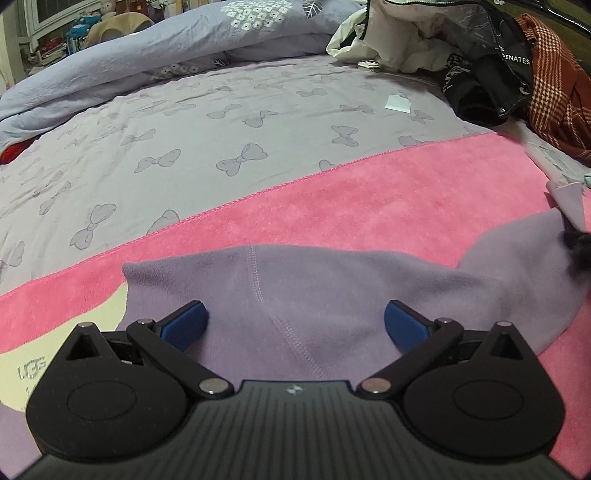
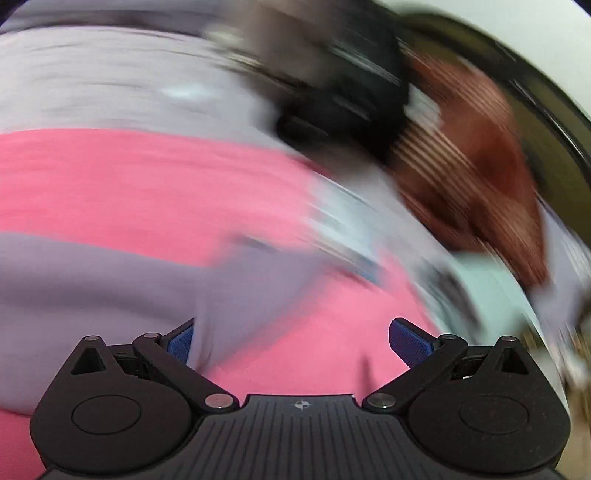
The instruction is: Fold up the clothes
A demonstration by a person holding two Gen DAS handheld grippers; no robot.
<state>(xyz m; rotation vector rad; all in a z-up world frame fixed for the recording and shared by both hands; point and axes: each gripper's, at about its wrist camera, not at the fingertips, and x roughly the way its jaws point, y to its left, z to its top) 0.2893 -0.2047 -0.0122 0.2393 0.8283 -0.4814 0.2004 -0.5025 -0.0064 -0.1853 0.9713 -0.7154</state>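
A lilac fleece garment [image 1: 332,288] lies spread on a pink towel [image 1: 369,199] on the bed. My left gripper [image 1: 295,326] is open, its blue pads [image 1: 184,326] wide apart just above the garment's stitched seam, holding nothing. The right wrist view is heavily motion-blurred. My right gripper [image 2: 291,343] is open over the pink towel [image 2: 147,184]. The lilac garment [image 2: 92,280] lies at the left, and its edge covers part of the left blue pad [image 2: 181,343]. Whether the right gripper touches the fabric is unclear.
A pile of clothes sits at the back right: a black garment [image 1: 480,81], a red checked one [image 1: 554,92] and a white one [image 1: 399,33]. A blue duvet [image 1: 166,48] is bunched at the back. A lilac bow-print sheet [image 1: 184,147] covers the bed.
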